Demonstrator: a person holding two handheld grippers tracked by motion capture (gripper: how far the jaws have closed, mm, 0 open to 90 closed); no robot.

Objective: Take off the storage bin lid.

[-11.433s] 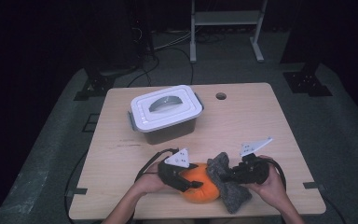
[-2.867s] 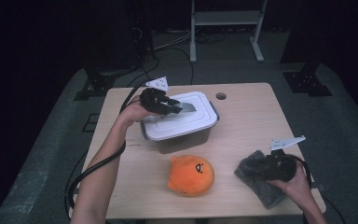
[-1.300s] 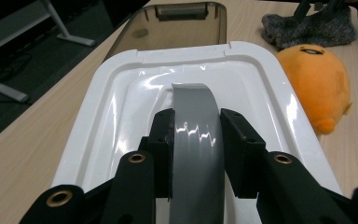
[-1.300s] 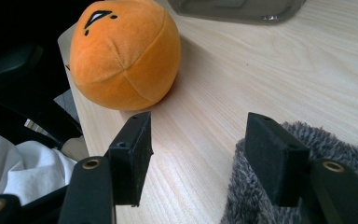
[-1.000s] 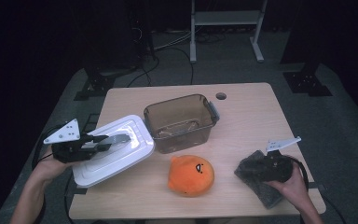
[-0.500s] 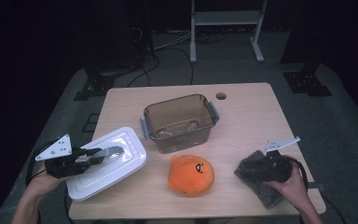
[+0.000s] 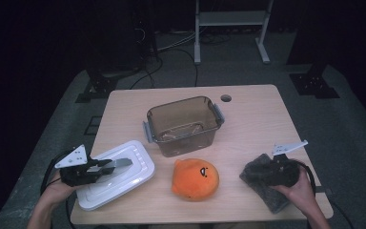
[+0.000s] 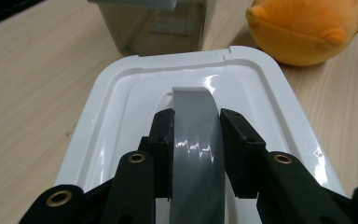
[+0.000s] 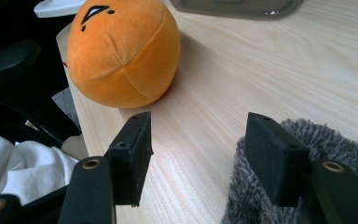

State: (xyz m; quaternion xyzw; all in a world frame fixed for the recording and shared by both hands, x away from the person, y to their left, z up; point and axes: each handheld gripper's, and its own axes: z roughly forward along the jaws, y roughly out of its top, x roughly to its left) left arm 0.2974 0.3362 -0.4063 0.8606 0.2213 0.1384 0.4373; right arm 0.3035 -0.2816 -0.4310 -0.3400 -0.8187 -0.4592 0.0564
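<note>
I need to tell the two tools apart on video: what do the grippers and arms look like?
Both alike: the left gripper and the right gripper have black bodies, each topped by a grey three-cornered plate and trailing a black cable. Their jaws are blocky black with brass-coloured pivot rivets. The forearms are bare, without sleeves.

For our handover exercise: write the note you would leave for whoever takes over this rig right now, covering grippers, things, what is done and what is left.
Left gripper: shut on the grey handle of the white lid, which lies on the table's front left.
Right gripper: open, resting by the grey furry cloth at front right, gripping nothing.
Container: open at the table's middle, nothing in it that I can make out.
Orange plush: on the table in front of the container.
Done: lid off.
Left, probably: release the lid, put the plush and perhaps the cloth into the container, then close it.
</note>
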